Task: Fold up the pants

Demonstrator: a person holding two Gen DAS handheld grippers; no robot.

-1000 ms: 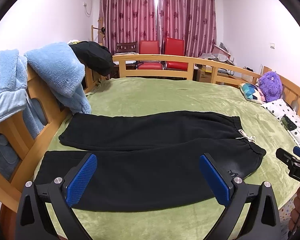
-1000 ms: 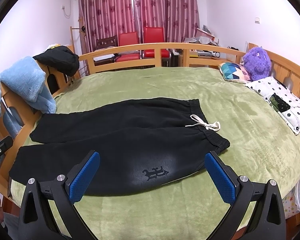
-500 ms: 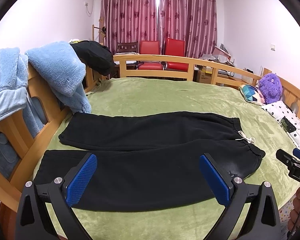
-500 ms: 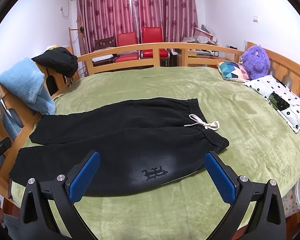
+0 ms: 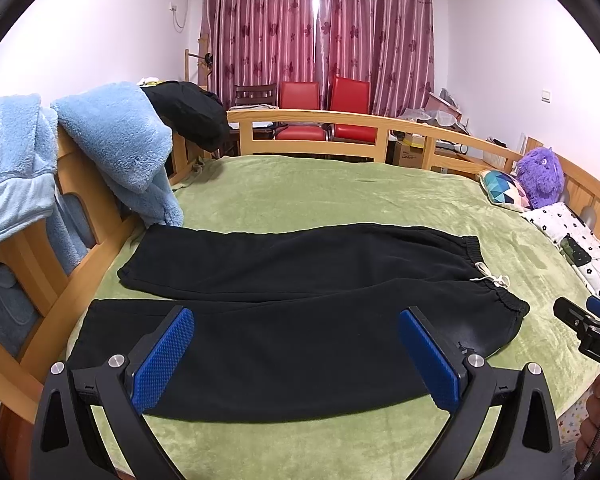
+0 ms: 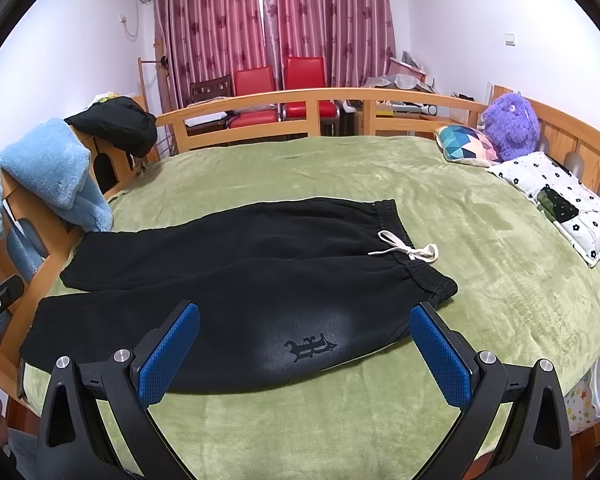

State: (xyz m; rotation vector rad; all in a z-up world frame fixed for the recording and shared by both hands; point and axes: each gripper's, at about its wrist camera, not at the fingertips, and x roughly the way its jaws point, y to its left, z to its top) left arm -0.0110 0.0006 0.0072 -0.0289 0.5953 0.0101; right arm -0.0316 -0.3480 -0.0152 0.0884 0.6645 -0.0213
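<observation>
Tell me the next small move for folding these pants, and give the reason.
Probably lower both grippers to the near leg's edge. The black pants lie flat and unfolded on the green blanket, legs side by side. The left gripper and the right gripper are open, above the fabric, holding nothing.

Left gripper [image 5: 296, 354], blue pads spread wide and empty, hovering over black sweatpants [image 5: 300, 300] lying flat on a green blanket [image 5: 320, 196] ahead, waistband to its right, light blue fleece [image 5: 116, 140] draped far left.
</observation>
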